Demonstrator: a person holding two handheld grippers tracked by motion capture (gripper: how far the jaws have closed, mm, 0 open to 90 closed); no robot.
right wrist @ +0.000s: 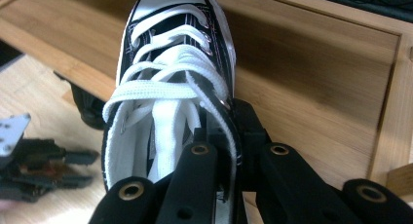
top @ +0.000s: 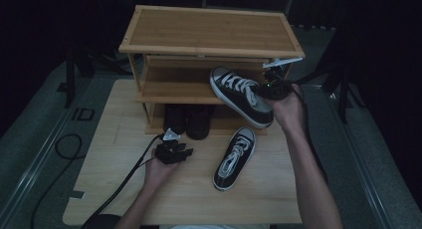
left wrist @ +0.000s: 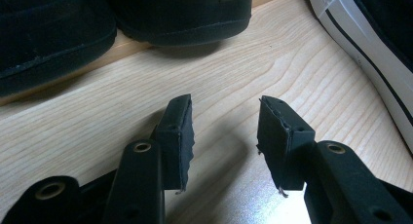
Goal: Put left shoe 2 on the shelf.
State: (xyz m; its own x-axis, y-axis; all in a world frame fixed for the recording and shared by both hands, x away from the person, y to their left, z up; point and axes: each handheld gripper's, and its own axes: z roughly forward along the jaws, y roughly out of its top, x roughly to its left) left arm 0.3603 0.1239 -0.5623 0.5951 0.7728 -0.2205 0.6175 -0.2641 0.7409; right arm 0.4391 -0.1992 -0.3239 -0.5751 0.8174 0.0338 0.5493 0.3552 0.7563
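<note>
No brand name or label could be read on either shoe; the only marks on the held one were thin dark stripes along its white sole.

At the left, the left hand-held gripper rested low over the pale wooden bench, its jaws standing apart with nothing between them, pointing toward a pair of plain black shoes tucked on the bottom shelf of the bamboo shoe rack. Just right of it, a second black canvas sneaker with white laces lay flat on the bench, toe toward the person.

Further right, the right hand-held gripper was clamped on the side wall of a black canvas low-top sneaker with white laces, white toe cap and white rubber sole, one jaw inside the opening and one outside. The sneaker was held off the bench, toe pointing into the rack's middle shelf, its heel sticking out past the front edge.

The bench sat on grey flooring, with a black cable looped at the left, and the room beyond was dark.
</note>
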